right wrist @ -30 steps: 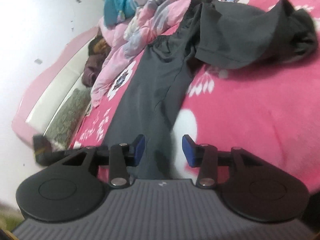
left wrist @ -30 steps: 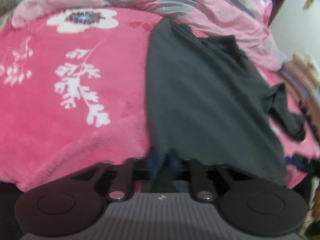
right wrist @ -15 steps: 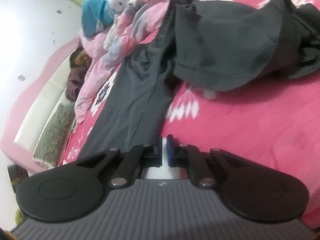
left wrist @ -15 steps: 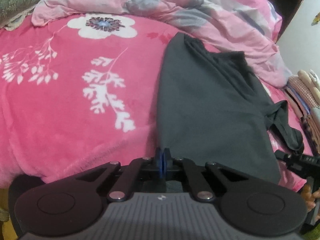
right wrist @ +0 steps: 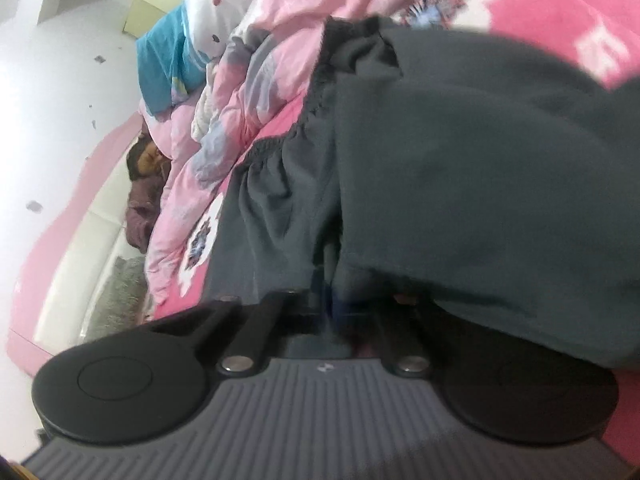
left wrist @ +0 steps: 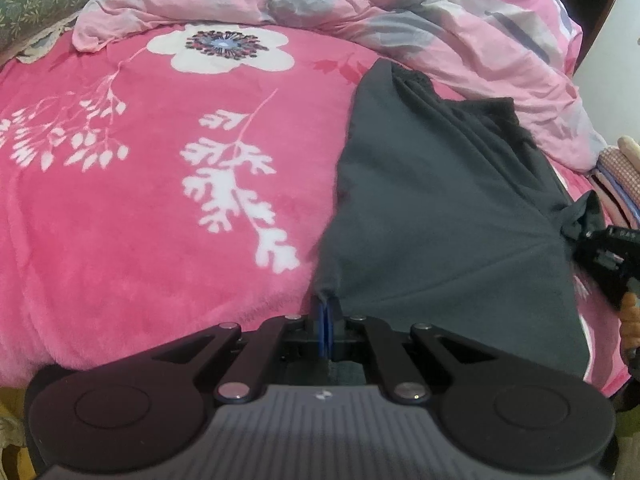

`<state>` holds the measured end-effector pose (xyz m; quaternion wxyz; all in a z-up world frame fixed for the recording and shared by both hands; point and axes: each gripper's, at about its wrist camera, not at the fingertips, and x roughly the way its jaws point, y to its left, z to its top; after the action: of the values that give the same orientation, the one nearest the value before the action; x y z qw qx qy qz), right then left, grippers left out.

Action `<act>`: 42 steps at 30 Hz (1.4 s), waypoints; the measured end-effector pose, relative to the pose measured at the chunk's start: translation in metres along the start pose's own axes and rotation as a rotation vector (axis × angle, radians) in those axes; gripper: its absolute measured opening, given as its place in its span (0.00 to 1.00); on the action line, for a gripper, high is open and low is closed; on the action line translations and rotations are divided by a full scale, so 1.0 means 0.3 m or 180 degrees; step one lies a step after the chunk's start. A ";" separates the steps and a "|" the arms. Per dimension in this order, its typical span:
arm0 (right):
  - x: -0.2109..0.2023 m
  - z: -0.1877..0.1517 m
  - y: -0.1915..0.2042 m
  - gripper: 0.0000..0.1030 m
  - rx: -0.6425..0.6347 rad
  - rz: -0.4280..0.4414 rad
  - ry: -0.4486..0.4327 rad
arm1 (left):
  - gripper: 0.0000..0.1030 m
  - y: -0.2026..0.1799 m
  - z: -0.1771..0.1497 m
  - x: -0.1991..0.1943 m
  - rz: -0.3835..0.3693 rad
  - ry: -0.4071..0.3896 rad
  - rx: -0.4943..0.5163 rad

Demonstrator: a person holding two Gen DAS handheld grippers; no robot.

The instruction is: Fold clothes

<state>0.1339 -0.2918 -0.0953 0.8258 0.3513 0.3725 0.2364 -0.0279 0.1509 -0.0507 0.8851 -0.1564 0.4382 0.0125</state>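
Across the pink fleece blanket with white flowers (left wrist: 132, 216), the dark grey cotton trousers (left wrist: 440, 216) lie lengthwise, their gathered waistband against the rumpled pink and grey duvet (left wrist: 400, 12) at the far side. The left gripper (left wrist: 325, 322) points steeply down at the near hem, its blue pads (left wrist: 320, 320) clenched on a corner of the cloth. The right gripper (right wrist: 332, 308) reaches in at a shallower slant, rolled to one side; its jaws have just been closing, and its own blurred view shows them pinched on a fold of the same trousers, with a loose flap draped over its right linkage. Seen from the left wrist, it tugs the outer edge taut, creases fanning toward it. The likely trouble is a shallow pinch: if either hand pulls hard while carrying the leg over, thin fabric could slip free, or the draped flap could snag and bunch, leaving a crooked fold.
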 end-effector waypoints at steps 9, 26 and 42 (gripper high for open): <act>0.039 -0.001 -0.038 0.01 -0.0317 -0.0304 -0.0132 | 0.02 -0.015 0.028 0.049 -0.0011 0.0085 0.0119; -0.255 -0.437 0.321 0.29 -0.2900 0.0162 0.0371 | 0.47 -0.014 -0.004 -0.012 -0.0171 0.0041 0.0020; -0.241 -0.508 0.405 0.23 -0.3245 -0.0078 0.0544 | 0.57 -0.003 -0.038 -0.059 -0.0137 -0.0074 -0.0018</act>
<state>-0.0450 -0.1996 -0.0435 0.8614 -0.1207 0.2802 0.4061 -0.0474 0.1489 -0.0431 0.8897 -0.1682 0.4243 -0.0034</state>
